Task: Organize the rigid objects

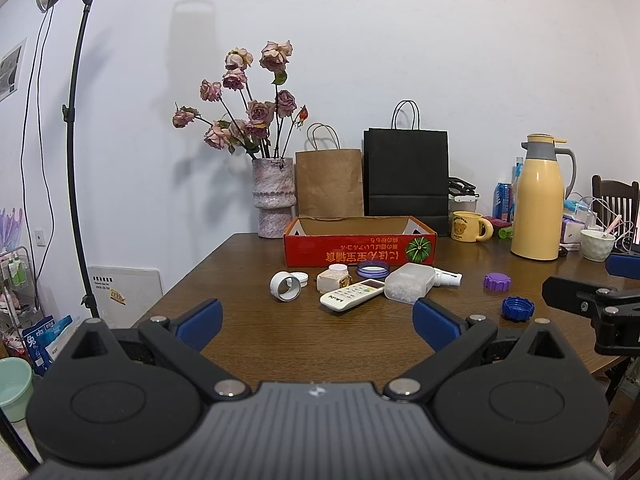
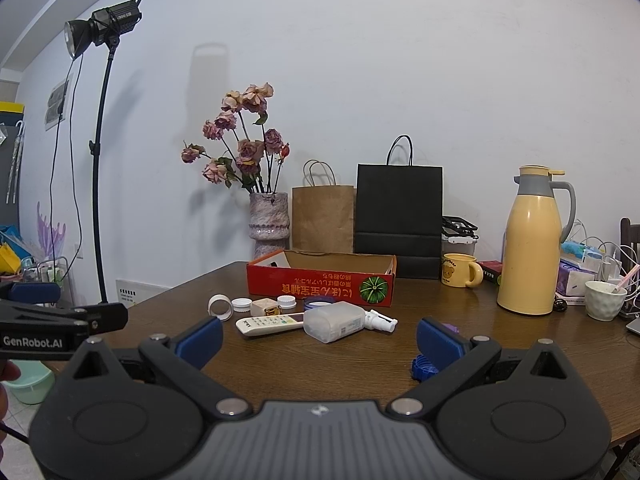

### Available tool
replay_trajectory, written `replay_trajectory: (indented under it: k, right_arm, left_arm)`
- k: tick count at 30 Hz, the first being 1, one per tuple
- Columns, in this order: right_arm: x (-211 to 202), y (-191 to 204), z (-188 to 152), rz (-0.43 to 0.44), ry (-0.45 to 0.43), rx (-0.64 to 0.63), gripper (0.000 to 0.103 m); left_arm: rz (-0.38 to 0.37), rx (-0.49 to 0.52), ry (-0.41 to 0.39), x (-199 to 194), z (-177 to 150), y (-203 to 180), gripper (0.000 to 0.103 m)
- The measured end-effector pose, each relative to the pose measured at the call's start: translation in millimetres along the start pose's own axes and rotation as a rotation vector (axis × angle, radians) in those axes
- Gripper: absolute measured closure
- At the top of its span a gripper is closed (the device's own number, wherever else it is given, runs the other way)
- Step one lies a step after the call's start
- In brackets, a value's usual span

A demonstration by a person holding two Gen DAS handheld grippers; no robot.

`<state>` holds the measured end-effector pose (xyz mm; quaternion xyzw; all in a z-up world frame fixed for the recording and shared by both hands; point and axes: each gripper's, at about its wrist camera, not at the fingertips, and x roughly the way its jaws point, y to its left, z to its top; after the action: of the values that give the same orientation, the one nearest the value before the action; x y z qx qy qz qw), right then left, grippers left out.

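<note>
**Asker:** Start with what is closest to you. What are your fingers doing?

**Me:** Both pairs are spread wide with nothing between them. My left gripper hangs over the near edge of the wooden table, and my right gripper does the same a little further right. Neither touches anything.

**Asker:** And just beyond them?

**Me:** A blue ridged cap lies nearest, partly hidden behind my right finger in the right wrist view. A purple cap sits a bit further on. Then comes the main scatter: a white remote, a clear plastic box of small beads with a white spray bottle just behind it, a small beige bottle, a white ring, a white lid and a blue-rimmed lid.

**Asker:** So where should they go?

**Me:** I judge the red cardboard tray behind the scatter is the place. From this low angle I see only its inner walls, so I can't be sure, but it looks empty.

**Asker:** How far along, then?

**Me:** Barely begun, I think. Every loose piece is still on the table, outside the tray.
</note>
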<state>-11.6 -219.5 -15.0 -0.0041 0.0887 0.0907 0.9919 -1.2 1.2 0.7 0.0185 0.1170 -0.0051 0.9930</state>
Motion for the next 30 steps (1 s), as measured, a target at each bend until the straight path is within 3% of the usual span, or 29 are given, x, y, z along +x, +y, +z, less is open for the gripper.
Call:
replay_trajectory:
  k: [30]
  right_arm:
    - [11,-9,0,-0.007,0.029,-0.016,0.0]
  left_arm:
    - [-0.01,0.002,0.026,9,1,2,0.0]
